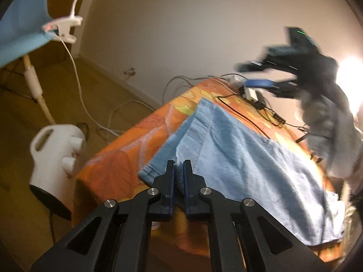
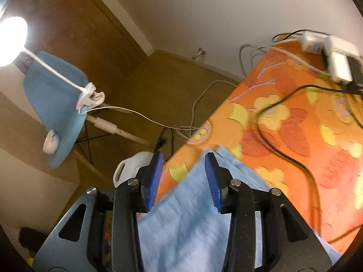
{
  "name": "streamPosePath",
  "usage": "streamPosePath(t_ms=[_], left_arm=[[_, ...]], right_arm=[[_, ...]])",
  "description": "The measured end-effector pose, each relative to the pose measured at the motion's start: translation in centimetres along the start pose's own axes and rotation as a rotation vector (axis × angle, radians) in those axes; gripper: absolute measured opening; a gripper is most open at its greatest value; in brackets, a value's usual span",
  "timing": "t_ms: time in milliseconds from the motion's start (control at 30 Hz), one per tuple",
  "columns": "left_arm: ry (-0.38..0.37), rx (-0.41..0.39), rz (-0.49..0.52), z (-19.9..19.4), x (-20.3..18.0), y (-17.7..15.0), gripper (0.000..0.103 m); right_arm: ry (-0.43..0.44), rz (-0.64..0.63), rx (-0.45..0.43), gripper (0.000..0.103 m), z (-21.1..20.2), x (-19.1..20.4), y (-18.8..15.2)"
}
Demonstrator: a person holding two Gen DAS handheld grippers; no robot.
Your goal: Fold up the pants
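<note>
Presently, the pants [image 1: 238, 154] hem is clamped by the left gripper [image 1: 178, 165]; the right gripper [image 2: 183, 176] is released, so the near fold may be dragged askew.

Left tool [image 1: 179, 166] clamped; right tool [image 2: 184, 176] parted.

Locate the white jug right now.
The white jug stands on the floor, left in the left wrist view, beside the orange-covered table; in the right wrist view it peeks behind the right gripper.
</note>
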State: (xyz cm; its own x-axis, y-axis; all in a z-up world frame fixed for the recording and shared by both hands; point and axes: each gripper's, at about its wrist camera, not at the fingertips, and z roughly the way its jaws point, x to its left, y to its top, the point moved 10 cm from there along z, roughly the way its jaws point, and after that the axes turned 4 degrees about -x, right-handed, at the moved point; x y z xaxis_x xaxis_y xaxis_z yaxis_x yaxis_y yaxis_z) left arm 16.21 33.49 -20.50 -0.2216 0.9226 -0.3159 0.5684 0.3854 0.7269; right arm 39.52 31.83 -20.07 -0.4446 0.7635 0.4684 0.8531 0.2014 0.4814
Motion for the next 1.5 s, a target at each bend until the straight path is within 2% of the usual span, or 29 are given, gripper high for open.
streamPosePath(t_ms=[100, 200, 300, 400, 500, 633, 733, 767, 967, 1033, 1100, 1300, 1400, 1500], left_arm=[[0.014, 0.008, 0.003, 0.2, 0.3, -0.1, 0.006], [0.049, 0.023, 0.063, 0.5, 0.1, -0.3, 0.006], [0.081, 0.039, 0.098, 0.7, 0.1, -0.1, 0.006], [0.144, 0.046, 0.168, 1.0, 0.2, 0.3, 0.006], [0.178, 0.063, 0.138, 0.4, 0.9, 1.0, 0.005], [0.185, 0.03, 0.162, -2.1, -0.2, 2.9, 0.006], [0.162, 0.016, 0.201, -3.8, -3.1, 3.9, 0.006], [0.146, 0.019, 0.219, -4.3, -4.5, 4.0, 0.006], [0.032, 0.041, 0.296, -5.7, -13.6, 2.8, 0.007], [-0.016, 0.05, 0.316, -6.0, -16.8, 1.9, 0.015], [-0.071, 0.064, 0.334, -6.3, -20.3, 0.8, 0.021], [-0.238, 0.113, 0.402, -7.1, -30.9, -2.9, 0.022], [-0.32, 0.152, 0.45, -7.3, -35.6, -5.8, 0.032], [-0.387, 0.211, 0.505, -7.2, -39.8, -9.5, 0.033]], right_arm=[[-0.071, -0.027, -0.027, 0.041, -4.9, -3.6, -1.5], [-0.142, -0.01, -0.059, 0.041, -10.9, -6.9, -4.2], [-0.194, 0.046, -0.11, 0.041, -17.6, -10.6, -7.1], [-0.262, 0.112, -0.163, 0.041, -24.9, -14.3, -11.0], [-0.344, 0.145, -0.2, 0.041, -30.7, -17.3, -14.4], [-0.455, 0.217, -0.252, 0.041, -39.4, -21.9, -20.2], [-0.507, 0.278, -0.287, 0.048, -43.9, -24.6, -23.5], [-0.521, 0.303, -0.302, 0.051, -45.5, -25.7, -24.7], [-0.601, 0.454, -0.377, 0.051, -53.6, -32.7, -31.7], [-0.622, 0.503, -0.39, 0.051, -55.7, -35.3, -34.1], [-0.64, 0.54, -0.402, 0.051, -57.1, -37.1, -35.8], [-0.636, 0.743, -0.462, 0.055, -61.0, -43.3, -42.1], [-0.625, 0.846, -0.475, 0.055, -61.8, -46.1, -45.4], [-0.59, 0.927, -0.465, 0.055, -61.4, -48.1, -47.7]])
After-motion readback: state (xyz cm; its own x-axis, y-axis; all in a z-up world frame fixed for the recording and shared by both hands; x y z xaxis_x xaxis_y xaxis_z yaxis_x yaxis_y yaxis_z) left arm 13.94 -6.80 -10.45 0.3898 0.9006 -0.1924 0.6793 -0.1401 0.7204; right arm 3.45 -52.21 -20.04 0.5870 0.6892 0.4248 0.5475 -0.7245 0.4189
